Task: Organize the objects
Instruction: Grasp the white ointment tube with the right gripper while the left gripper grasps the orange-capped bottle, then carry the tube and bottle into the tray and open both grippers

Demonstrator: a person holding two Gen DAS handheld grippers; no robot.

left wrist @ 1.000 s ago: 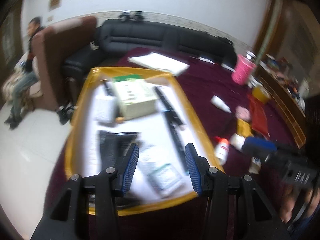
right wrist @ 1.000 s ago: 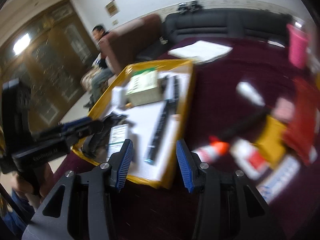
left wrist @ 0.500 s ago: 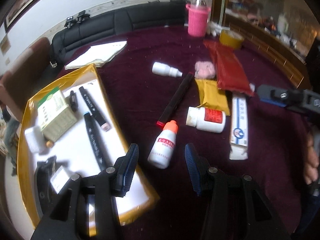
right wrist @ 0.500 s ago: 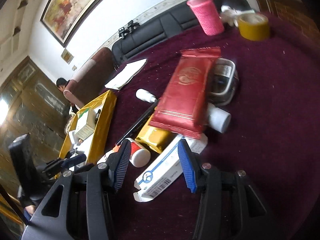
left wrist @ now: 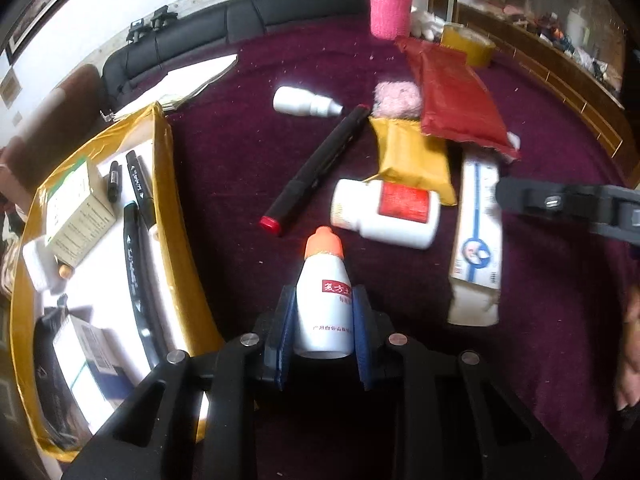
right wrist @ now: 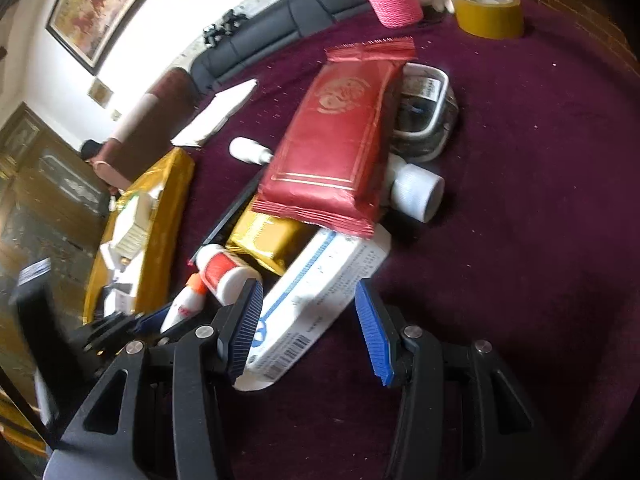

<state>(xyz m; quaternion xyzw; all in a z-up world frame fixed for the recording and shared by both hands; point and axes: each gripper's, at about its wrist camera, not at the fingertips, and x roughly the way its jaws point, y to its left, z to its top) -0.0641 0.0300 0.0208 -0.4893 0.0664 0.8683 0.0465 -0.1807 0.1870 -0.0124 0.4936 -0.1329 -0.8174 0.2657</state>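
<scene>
A white bottle with an orange cap (left wrist: pixel 322 268) lies on the maroon tablecloth. My left gripper (left wrist: pixel 324 304) has its jaws closing, and both blue pads press on the bottle's sides. The same bottle (right wrist: pixel 184 304) shows at the lower left of the right wrist view. My right gripper (right wrist: pixel 308 286) stands open astride the near end of a long white-and-blue carton (right wrist: pixel 344 256). Its left pad is at the carton's edge and its right pad is clear of it. A yellow tray (left wrist: pixel 176 184) to the left holds markers, a green-and-white box and other small items.
Loose on the cloth are a black marker with a red end (left wrist: pixel 316 168), a white jar with a red label (left wrist: pixel 384 216), a gold packet (left wrist: pixel 412 160), a red packet (left wrist: pixel 456 96) and a small white bottle (left wrist: pixel 304 102). A pink cup (left wrist: pixel 390 8) and a tape roll (right wrist: pixel 490 12) stand farther back.
Both grippers swung from over the yellow tray to the loose items and came lower. The left jaws closed onto the orange-capped bottle. The right gripper moved down over the white-and-blue carton.
</scene>
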